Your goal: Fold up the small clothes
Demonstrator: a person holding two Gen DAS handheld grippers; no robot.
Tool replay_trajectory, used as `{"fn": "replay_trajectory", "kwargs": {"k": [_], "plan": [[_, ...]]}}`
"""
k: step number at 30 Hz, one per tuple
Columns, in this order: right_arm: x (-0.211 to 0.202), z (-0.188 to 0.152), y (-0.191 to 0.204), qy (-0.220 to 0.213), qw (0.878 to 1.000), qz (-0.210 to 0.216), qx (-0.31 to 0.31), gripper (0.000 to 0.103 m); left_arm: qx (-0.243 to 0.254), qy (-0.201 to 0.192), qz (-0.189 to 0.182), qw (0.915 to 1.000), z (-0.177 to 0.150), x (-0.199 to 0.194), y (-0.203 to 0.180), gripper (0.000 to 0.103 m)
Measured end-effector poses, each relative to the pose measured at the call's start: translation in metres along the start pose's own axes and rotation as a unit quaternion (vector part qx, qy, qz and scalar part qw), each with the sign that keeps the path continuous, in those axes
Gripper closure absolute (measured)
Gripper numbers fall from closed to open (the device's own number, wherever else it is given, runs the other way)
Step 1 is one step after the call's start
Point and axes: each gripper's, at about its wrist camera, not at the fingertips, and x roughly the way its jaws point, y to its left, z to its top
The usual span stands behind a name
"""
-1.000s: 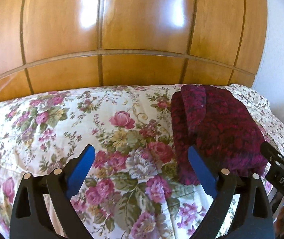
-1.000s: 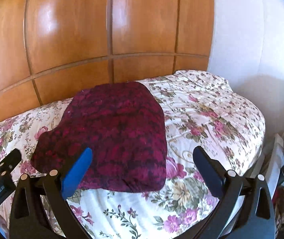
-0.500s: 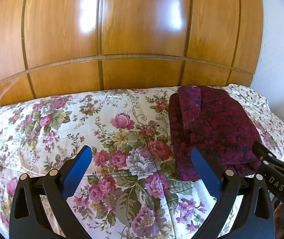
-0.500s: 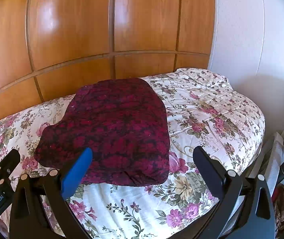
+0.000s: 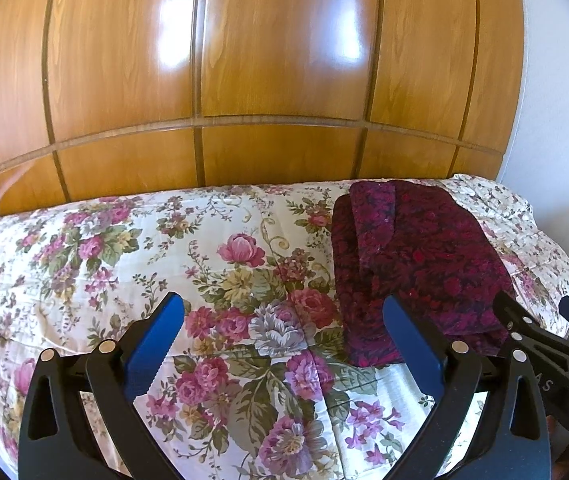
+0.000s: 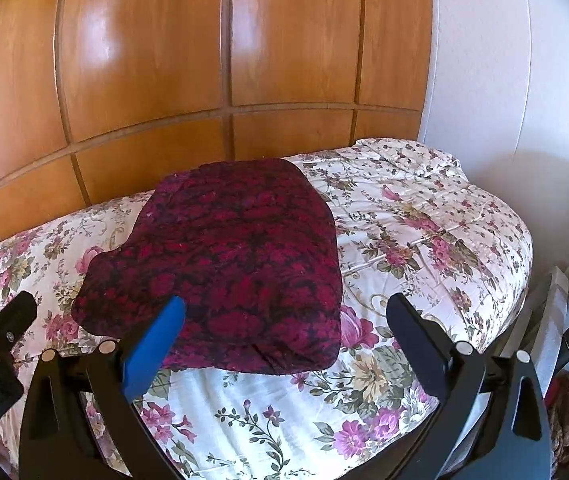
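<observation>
A dark red and black patterned garment (image 6: 232, 264) lies folded into a flat rectangle on the floral bedspread (image 6: 424, 232). In the left wrist view the garment (image 5: 416, 264) sits at the right, with a narrower folded layer on its left side. My left gripper (image 5: 284, 320) is open and empty, held above the bedspread (image 5: 124, 264) to the left of the garment. My right gripper (image 6: 286, 320) is open and empty, held above the garment's near edge. Each gripper shows at the edge of the other's view.
A glossy wooden panelled wall (image 5: 276, 80) rises behind the bed. A white wall (image 6: 504, 80) stands to the right. The bed's right edge (image 6: 524, 280) drops off to a white board and dark objects on the floor (image 6: 564, 360).
Both grippers have pulled back and up a little from the bed, so the garment looks slightly farther away. The garment has not moved. Both stay open.
</observation>
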Motion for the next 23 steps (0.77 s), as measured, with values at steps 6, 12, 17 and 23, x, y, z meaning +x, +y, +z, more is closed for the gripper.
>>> {"fn": "replay_trajectory", "kwargs": {"k": [6, 12, 17, 23], "plan": [[-0.0005, -0.0010, -0.0005, -0.001, 1.000, 0.000, 0.000, 0.002, -0.001, -0.004, -0.003, 1.0000, 0.0017, -0.0043, -0.0003, 0.004], [-0.0009, -0.0026, 0.0005, 0.000, 1.000, 0.003, -0.001, 0.002, 0.005, -0.014, -0.003, 0.9999, 0.0015, -0.0055, -0.0013, 0.004], [-0.0011, -0.0020, -0.0004, -0.002, 1.000, 0.005, 0.001, 0.002, -0.004, 0.000, -0.003, 1.0000, 0.0014, -0.0013, 0.0019, 0.004], [-0.0031, 0.0013, -0.0031, -0.009, 1.000, 0.006, 0.006, 0.002, -0.018, 0.008, 0.003, 0.9998, -0.0010, 0.0025, 0.0065, 0.004]]}}
